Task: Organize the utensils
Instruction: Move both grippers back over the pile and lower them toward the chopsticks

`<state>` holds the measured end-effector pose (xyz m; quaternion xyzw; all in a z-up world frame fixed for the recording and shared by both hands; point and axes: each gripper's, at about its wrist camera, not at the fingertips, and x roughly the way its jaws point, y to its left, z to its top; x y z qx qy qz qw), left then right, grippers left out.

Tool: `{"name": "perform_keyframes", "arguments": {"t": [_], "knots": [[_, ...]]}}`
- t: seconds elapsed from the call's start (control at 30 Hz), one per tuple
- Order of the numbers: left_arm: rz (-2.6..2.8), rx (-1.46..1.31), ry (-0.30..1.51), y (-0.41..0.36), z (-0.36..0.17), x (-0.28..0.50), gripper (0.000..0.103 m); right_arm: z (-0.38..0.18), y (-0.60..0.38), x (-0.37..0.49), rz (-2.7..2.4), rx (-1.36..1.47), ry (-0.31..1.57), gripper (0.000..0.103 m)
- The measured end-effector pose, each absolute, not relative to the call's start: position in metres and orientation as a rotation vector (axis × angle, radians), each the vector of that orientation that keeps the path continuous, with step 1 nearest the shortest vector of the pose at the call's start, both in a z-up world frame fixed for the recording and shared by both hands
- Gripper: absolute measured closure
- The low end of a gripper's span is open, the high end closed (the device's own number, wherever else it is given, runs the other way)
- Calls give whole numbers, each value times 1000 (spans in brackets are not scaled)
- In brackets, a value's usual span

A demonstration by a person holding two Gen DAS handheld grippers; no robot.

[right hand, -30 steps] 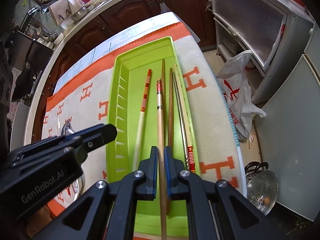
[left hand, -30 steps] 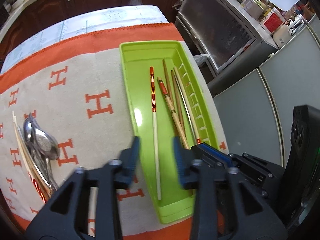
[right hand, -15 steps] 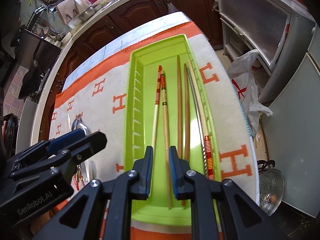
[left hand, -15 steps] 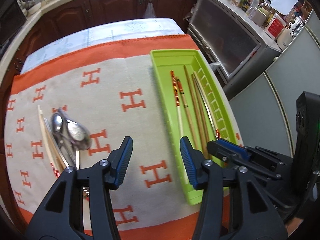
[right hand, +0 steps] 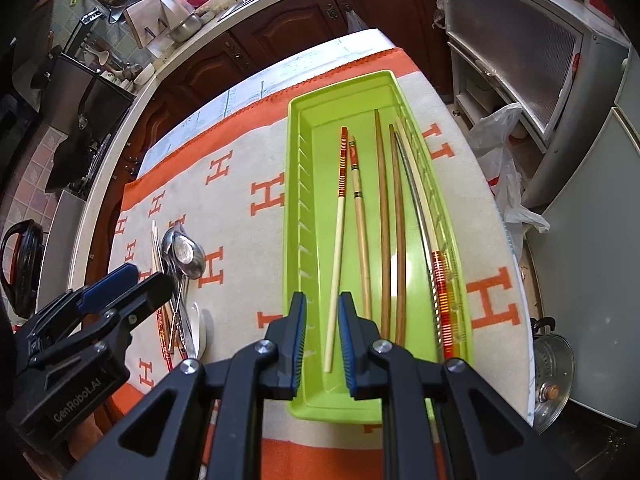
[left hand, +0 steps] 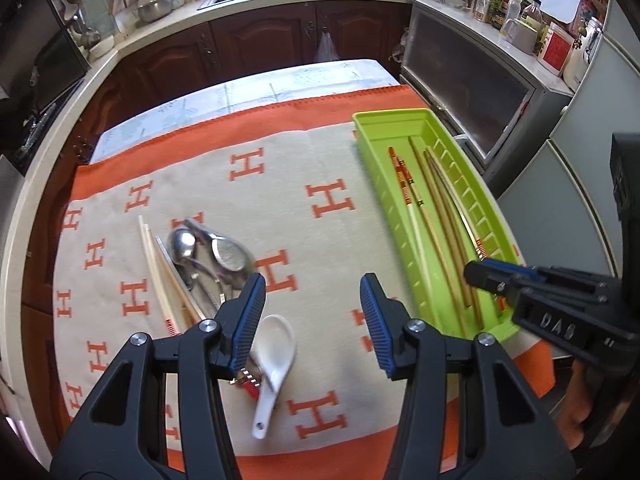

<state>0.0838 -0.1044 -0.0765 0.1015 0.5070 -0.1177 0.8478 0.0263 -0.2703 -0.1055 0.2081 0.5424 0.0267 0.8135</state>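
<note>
A green tray (left hand: 372, 152) (right hand: 296, 208) lies on the right of the table with several chopsticks (left hand: 436, 236) (right hand: 360, 216) lying lengthwise in it. On the left lie metal spoons (left hand: 224, 252) (right hand: 184, 252), loose chopsticks (left hand: 154, 264) and a white ceramic spoon (left hand: 272, 356). My left gripper (left hand: 313, 320) is open and empty above the cloth between the spoons and the tray. My right gripper (right hand: 322, 340) is open a little and empty above the tray's near end, apart from the chopsticks.
An orange and beige cloth with H marks (left hand: 248, 168) covers the table. A kitchen counter with dark cabinets (left hand: 260, 40) runs behind. A cabinet with glass doors (left hand: 472, 80) stands to the right. A steel pot (right hand: 554, 388) sits on the floor at right.
My right gripper has let go of the chopstick, which now lies in the tray, and has drawn back. My left gripper has opened wider, risen and swung left toward the spoons.
</note>
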Motion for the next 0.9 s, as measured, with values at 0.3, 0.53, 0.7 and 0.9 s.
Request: {"name": "perform_keyframes", "arguments": {"t": [0.3,0.53,0.7,0.9], "knots": [[-154,209,1035,-52,-73,77,57,-94,-250,28,80,404,1148,87],[-55,157,1024,11,-74,79,57,-91,-224,35,115,364,1166,87],[1,107,1055,61,-88,82,57,-94,-197,44,157,332,1193,87],[11,32,1131,101,-114,85,57,-104,-158,58,223,313,1241,87]]}}
